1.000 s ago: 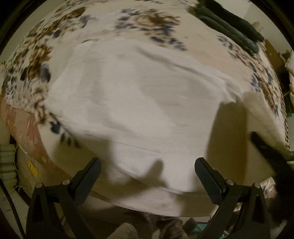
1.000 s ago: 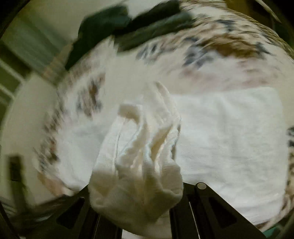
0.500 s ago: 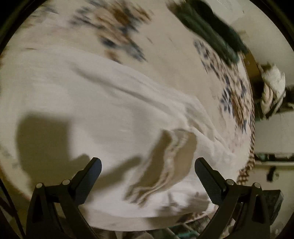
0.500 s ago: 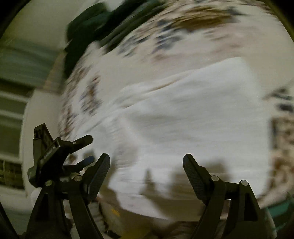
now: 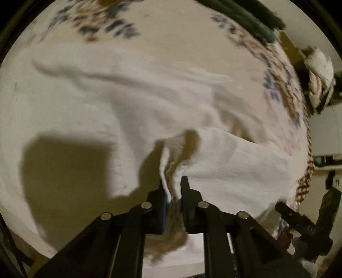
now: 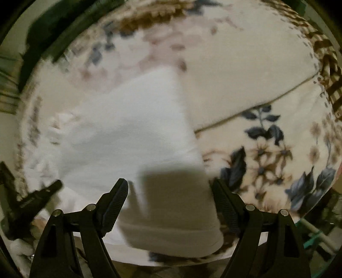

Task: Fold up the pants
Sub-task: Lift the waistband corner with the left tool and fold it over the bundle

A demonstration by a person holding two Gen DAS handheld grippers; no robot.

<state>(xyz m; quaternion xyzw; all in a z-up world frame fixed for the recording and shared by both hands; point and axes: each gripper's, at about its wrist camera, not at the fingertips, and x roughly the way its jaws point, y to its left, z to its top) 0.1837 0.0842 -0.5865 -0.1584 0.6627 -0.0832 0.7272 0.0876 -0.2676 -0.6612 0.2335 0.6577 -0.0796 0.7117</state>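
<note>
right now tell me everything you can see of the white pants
The white pants are a soft, towel-like cloth, rumpled into long folds and lying spread on a floral bedcover. The left gripper is closing its jaws on a bunched edge that rises off the bed. In the right wrist view a hemmed end lies flat between the right gripper's open jaws, untouched.

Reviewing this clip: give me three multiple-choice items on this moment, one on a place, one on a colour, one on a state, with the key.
1. The white pants lie on: A a floral cover, B a bare floor, C a chair.
2. The clothing at the far edge is: A red, B dark green, C yellow.
3. The right gripper is: A clamped on cloth, B open, C out of view.

Key: A, the floral cover shows around them; B, dark green folds; B, its fingers stand apart over the pants, whereas the left gripper is closing on a fold.
</note>
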